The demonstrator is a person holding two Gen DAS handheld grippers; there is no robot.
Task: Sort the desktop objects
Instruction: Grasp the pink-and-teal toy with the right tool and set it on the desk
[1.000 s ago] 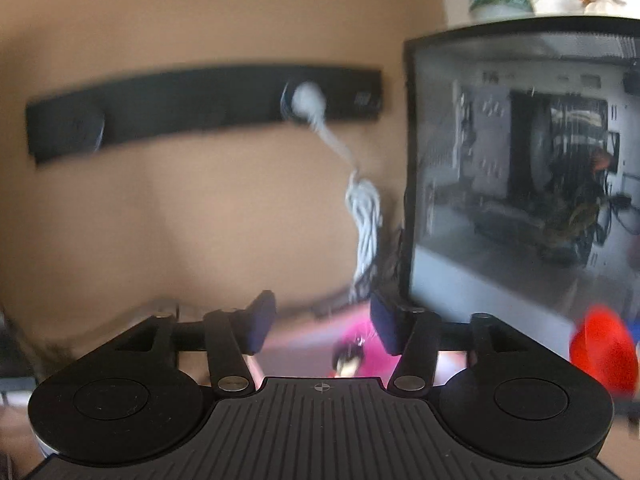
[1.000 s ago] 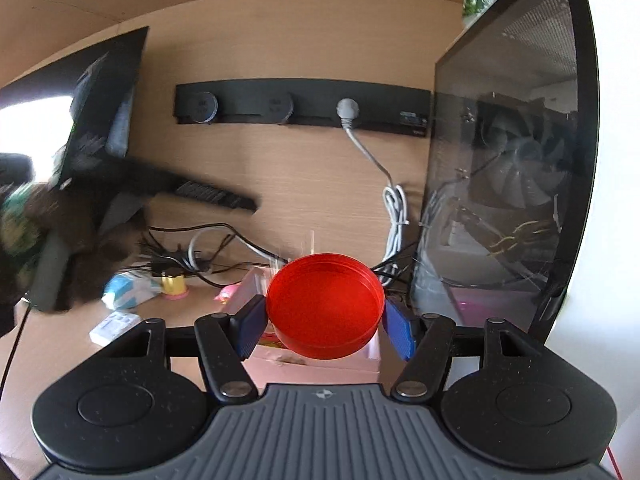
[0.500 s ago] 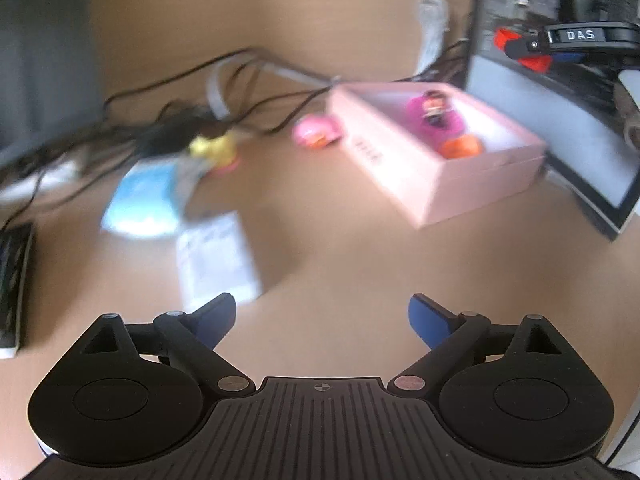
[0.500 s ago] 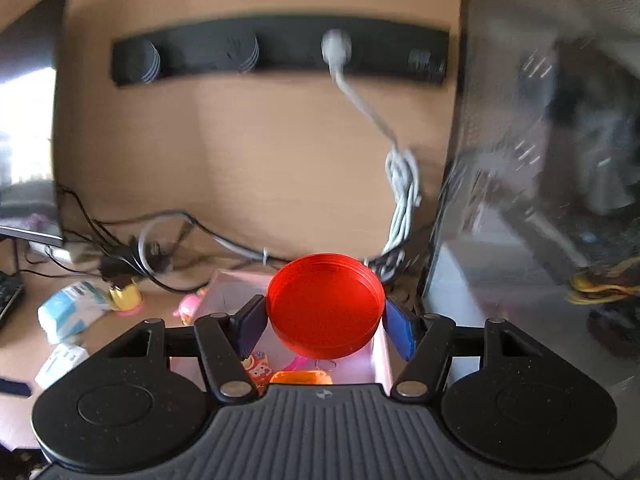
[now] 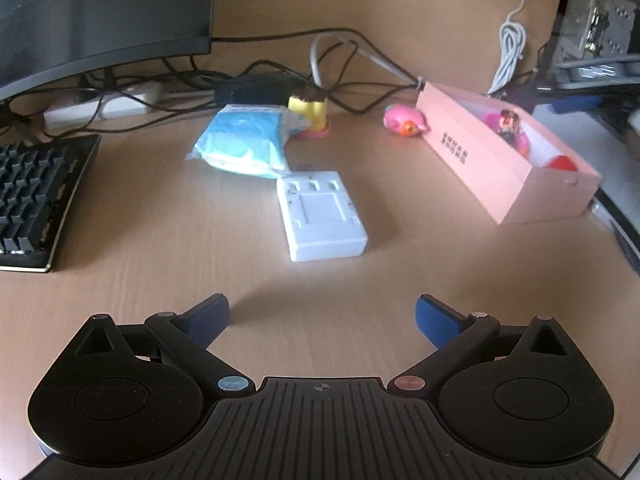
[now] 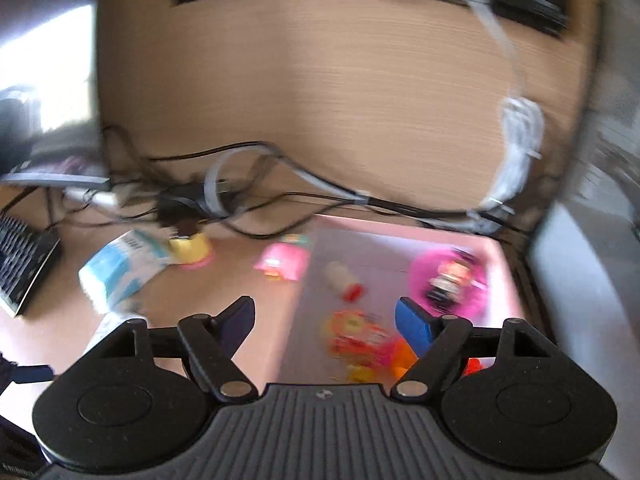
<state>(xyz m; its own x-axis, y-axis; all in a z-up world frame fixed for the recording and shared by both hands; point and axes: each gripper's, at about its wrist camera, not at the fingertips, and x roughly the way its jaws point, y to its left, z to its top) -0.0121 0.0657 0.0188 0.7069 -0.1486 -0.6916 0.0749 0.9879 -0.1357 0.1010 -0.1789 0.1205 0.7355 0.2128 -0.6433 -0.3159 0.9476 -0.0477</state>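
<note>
Low in the left wrist view, the left gripper hangs over bare wood of the light wooden desk, its blue-padded jaws opening wide with nothing between them. Just above it, in the middle of the frame, lies a flat white rectangular plastic case, and beyond that a soft blue-and-white packet. A small yellow figure on a pink base stands just behind the packet, and a pink round toy sits to the right of it, close to the end of a long pink cardboard box that runs toward the right edge. A black keyboard fills the left edge, a dark monitor the upper left.

Through the right wrist view, which is blurred, the right gripper hovers over the pink box, its jaws opening and empty. Inside the box lie a magenta round toy with a small figure, a pale little bottle with a red cap and some orange and yellow pieces too smeared to tell apart. Tangled black and grey cables run behind the box.
</note>
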